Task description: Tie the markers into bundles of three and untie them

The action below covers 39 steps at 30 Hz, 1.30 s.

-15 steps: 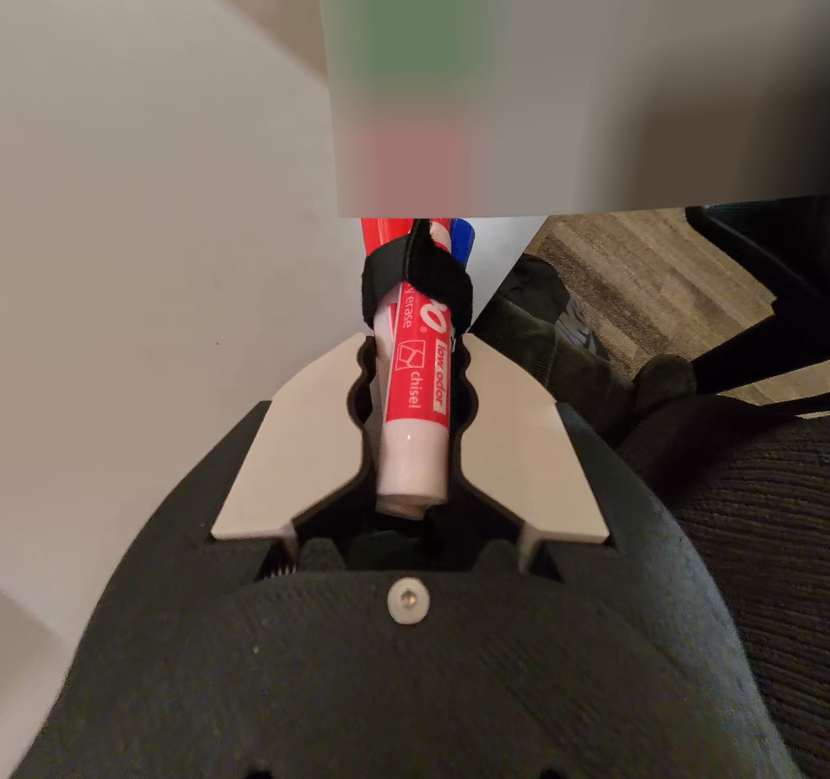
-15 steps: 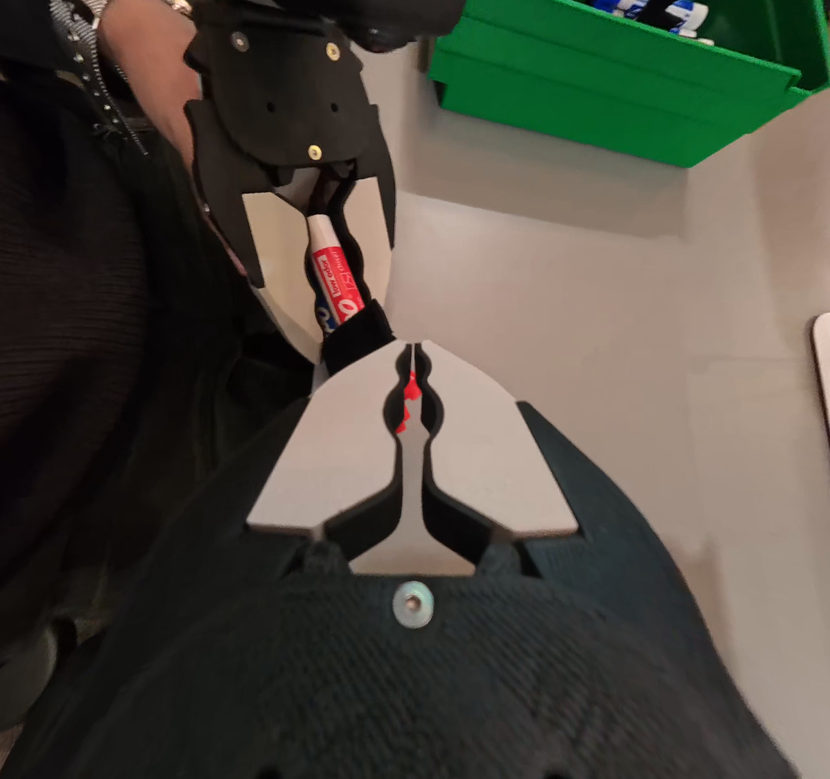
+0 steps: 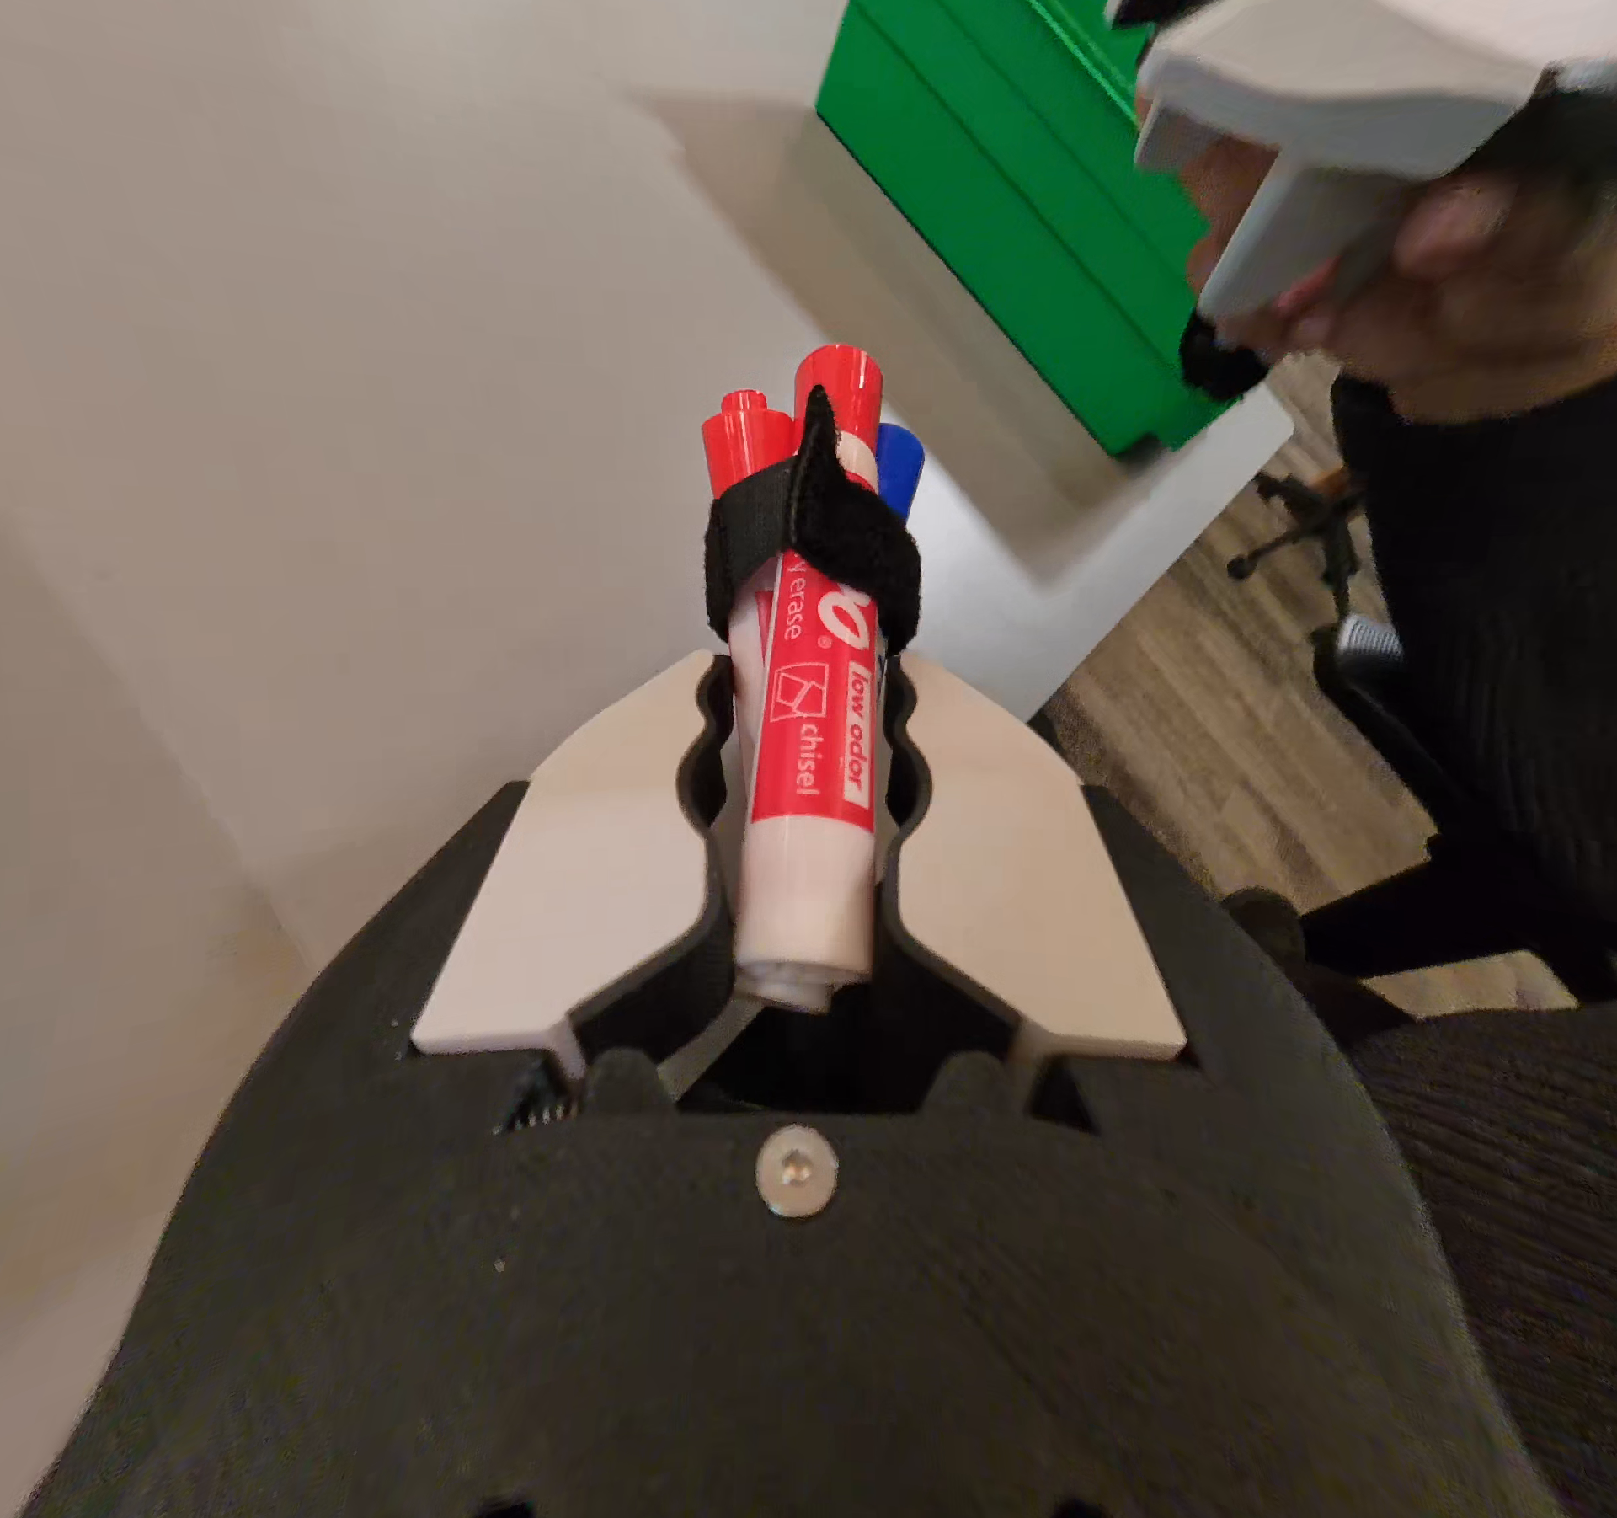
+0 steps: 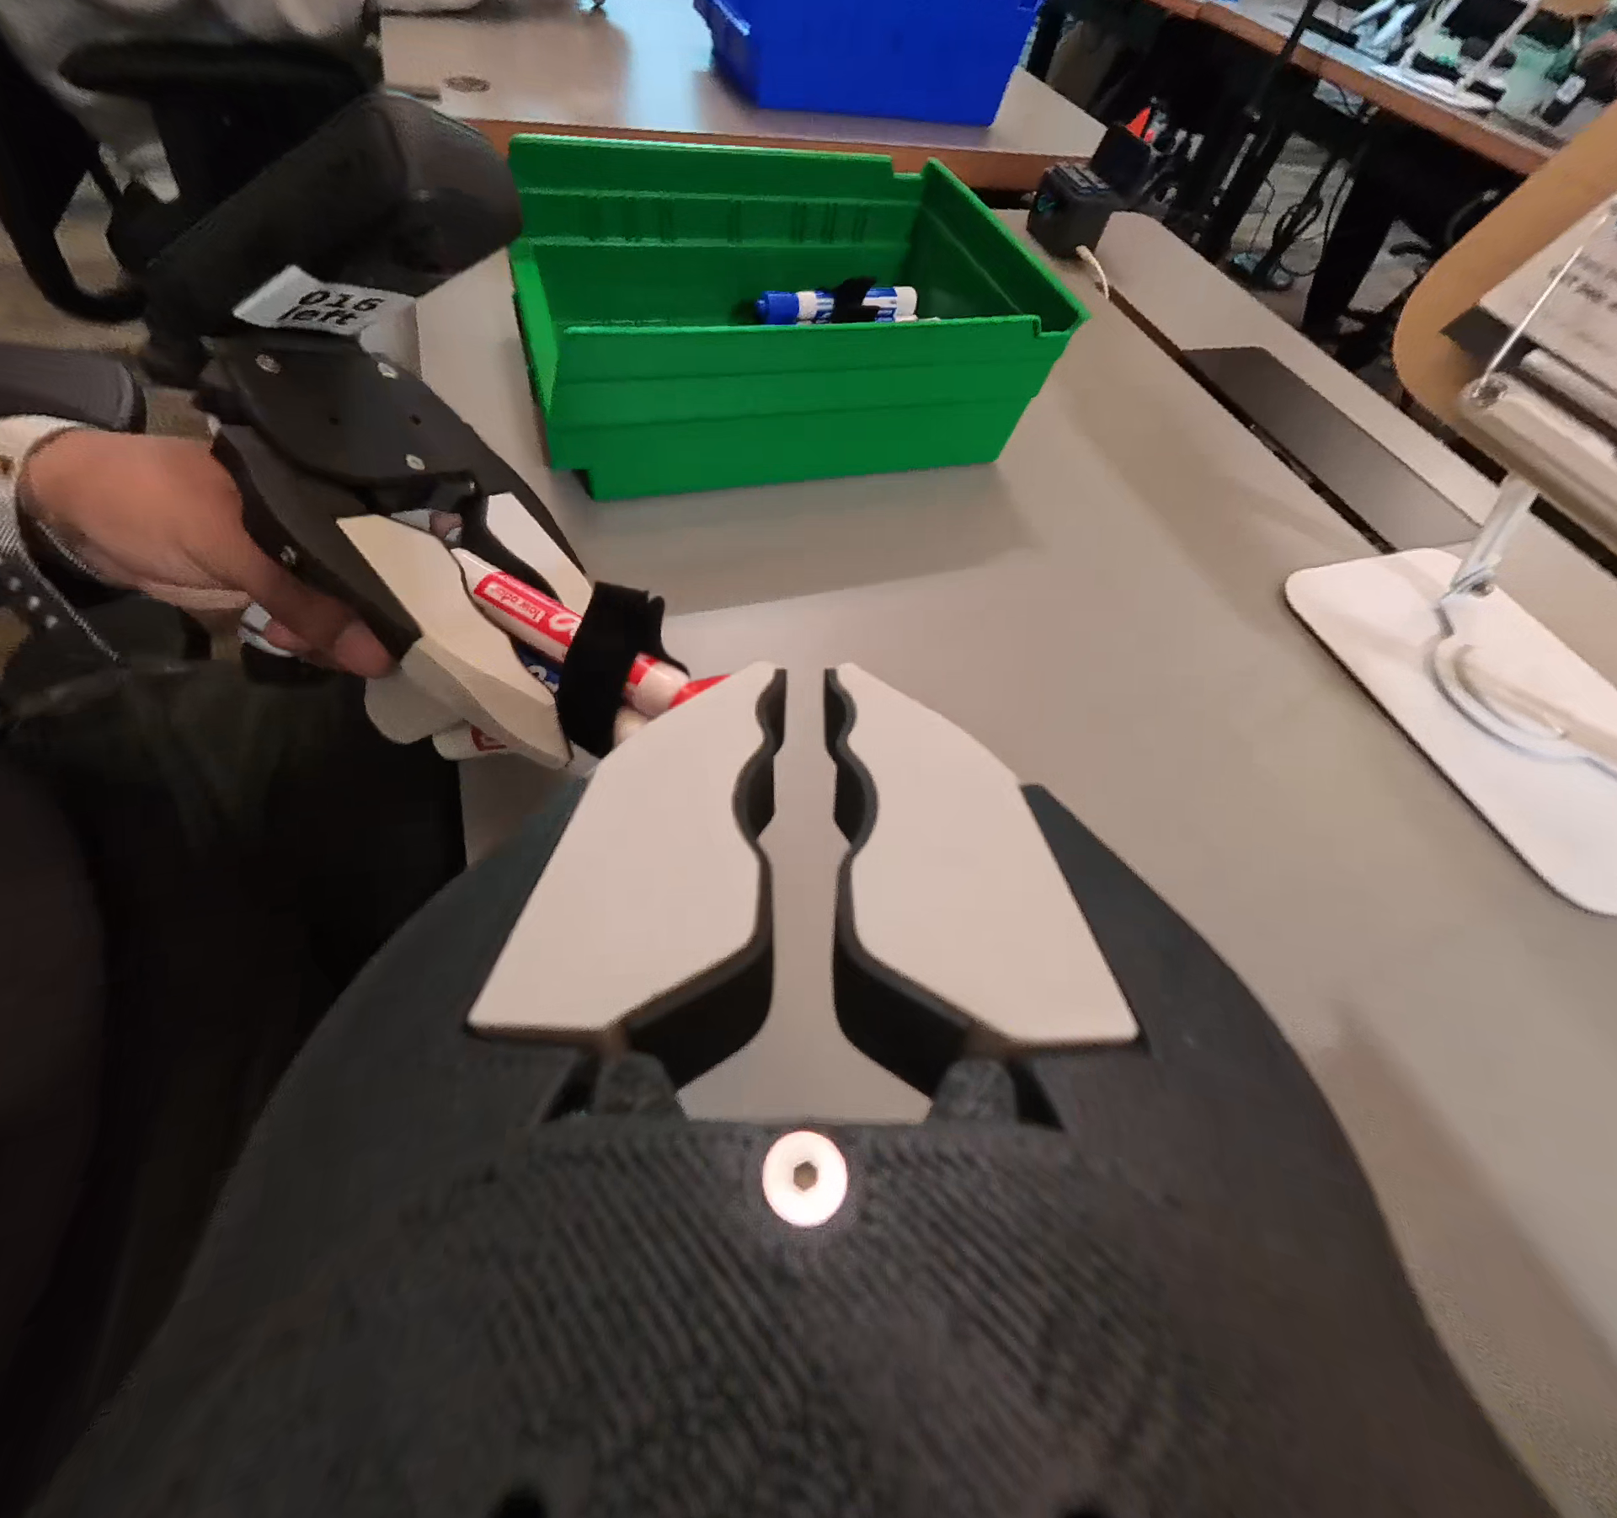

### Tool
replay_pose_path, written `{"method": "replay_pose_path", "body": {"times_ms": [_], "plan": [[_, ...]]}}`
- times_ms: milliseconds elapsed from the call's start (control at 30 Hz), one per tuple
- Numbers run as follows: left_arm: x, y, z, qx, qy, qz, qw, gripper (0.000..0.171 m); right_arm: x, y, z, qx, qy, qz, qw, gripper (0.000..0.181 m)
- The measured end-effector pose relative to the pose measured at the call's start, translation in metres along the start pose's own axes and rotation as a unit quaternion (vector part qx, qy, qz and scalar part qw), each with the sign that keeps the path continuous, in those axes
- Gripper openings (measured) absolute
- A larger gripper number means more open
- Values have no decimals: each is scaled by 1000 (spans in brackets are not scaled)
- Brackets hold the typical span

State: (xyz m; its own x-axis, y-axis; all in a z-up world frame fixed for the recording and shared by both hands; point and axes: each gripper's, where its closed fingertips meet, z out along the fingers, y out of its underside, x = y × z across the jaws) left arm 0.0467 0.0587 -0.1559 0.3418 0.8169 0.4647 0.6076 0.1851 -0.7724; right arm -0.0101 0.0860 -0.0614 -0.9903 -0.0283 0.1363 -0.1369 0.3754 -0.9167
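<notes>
The left claw [image 3: 809, 679] is clamped on a bundle of markers [image 3: 809, 741], red and blue ones bound by a black strap [image 3: 818, 548], their capped ends poking out past its tips. The right claw [image 4: 805, 675] holds nothing, its jaws only a narrow gap apart, and the bundle sits just to its left, near its tips. Ahead of both claws a green bin [image 4: 787, 417] stands on the grey bench [image 4: 1137, 644], with another strapped bundle of blue markers [image 4: 836, 305] inside.
</notes>
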Motion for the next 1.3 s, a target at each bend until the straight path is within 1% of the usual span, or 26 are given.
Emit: {"method": "replay_pose_path", "body": {"times_ms": [100,200,333,467,533,633,733,800,933,1067,1100,1133,1200,1300], "plan": [[-6,-9,-7,29,-12,-10,999,35,-6,3,15,8,7,40,999,13],[-7,-12,-11,37,-18,-11,999,34,-25,3,31,21,-6,61,998,15],[-7,-12,-12,37,-31,6,999,34,-47,8,47,1,1,24,1000,17],[-5,-12,-10,37,-46,27,998,34,-56,11,54,-13,24,-22,999,18],[-4,-12,-10,38,-54,36,997,34,-58,14,57,-18,23,-16,999,22],[-5,-11,-8,37,-63,44,996,34,-59,15,58,-14,17,4,1000,22],[-4,-11,-7,35,-61,44,997,34,-58,16,57,-14,13,3,1000,13],[-3,-11,-7,37,-58,40,997,34,-53,16,54,-12,24,-9,1000,0],[-2,-11,-6,41,-46,23,998,34,-54,16,52,-14,-4,18,1000,0],[-4,-11,-6,34,-72,60,995,34,-52,15,51,1,-4,36,999,0],[-4,-10,-6,29,-80,76,993,34,-52,13,52,6,1,29,1000,4],[-4,-9,-5,22,-85,91,992,34,-53,12,52,10,1,20,1000,12],[-2,-7,-4,16,-88,112,990,34,-58,14,54,2,-8,11,1000,21],[0,-5,-2,13,-89,127,988,34,-60,18,57,-2,-17,24,1000,23]]}}
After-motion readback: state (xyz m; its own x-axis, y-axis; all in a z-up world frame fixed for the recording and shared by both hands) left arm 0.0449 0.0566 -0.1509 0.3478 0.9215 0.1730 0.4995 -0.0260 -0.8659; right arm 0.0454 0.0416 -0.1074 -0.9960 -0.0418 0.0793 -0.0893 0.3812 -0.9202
